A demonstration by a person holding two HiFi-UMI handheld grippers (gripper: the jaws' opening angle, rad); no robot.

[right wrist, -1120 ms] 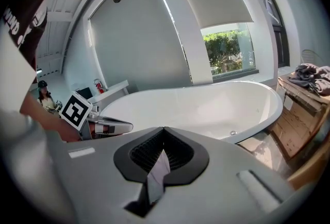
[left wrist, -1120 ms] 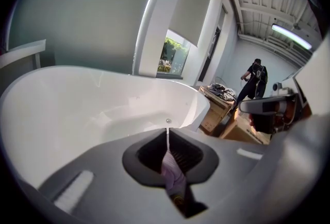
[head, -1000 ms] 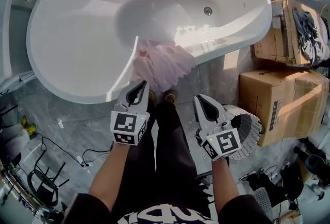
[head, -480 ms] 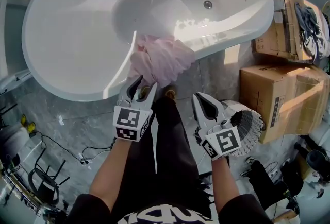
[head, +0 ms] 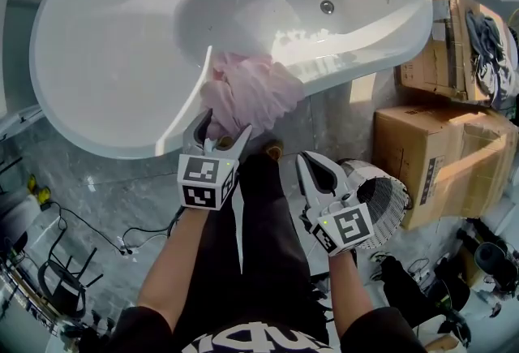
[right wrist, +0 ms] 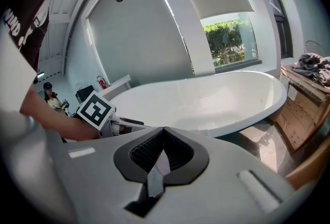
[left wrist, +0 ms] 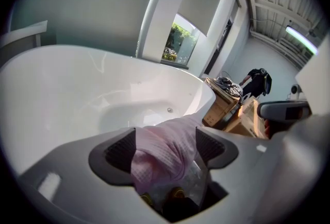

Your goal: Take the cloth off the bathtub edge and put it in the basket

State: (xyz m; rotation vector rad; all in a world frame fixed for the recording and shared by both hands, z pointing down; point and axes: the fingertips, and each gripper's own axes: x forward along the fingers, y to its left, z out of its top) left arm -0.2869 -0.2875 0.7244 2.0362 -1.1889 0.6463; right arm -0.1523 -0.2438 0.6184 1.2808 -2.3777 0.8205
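Observation:
A pink cloth (head: 250, 92) hangs over the near edge of the white bathtub (head: 365, 63). My left gripper (head: 225, 126) reaches its lower folds, and its jaws are opening. In the left gripper view the cloth (left wrist: 170, 140) lies between the spread pads (left wrist: 119, 152) and is not pinched. My right gripper (head: 312, 166) hangs lower at the right, shut and empty, its tips meeting in the right gripper view (right wrist: 163, 141). A white wire basket (head: 388, 195) stands on the floor just right of it.
Cardboard boxes (head: 438, 157) with clothing on top stand to the right of the tub. Cables and a stand (head: 69, 262) lie on the grey floor at the left. The person's black trouser legs (head: 259, 213) fill the space under both grippers.
My left gripper has moved forward up to the cloth and its jaws have gone from shut to wide apart around the folds. The right gripper has stayed shut and drifted slightly left.

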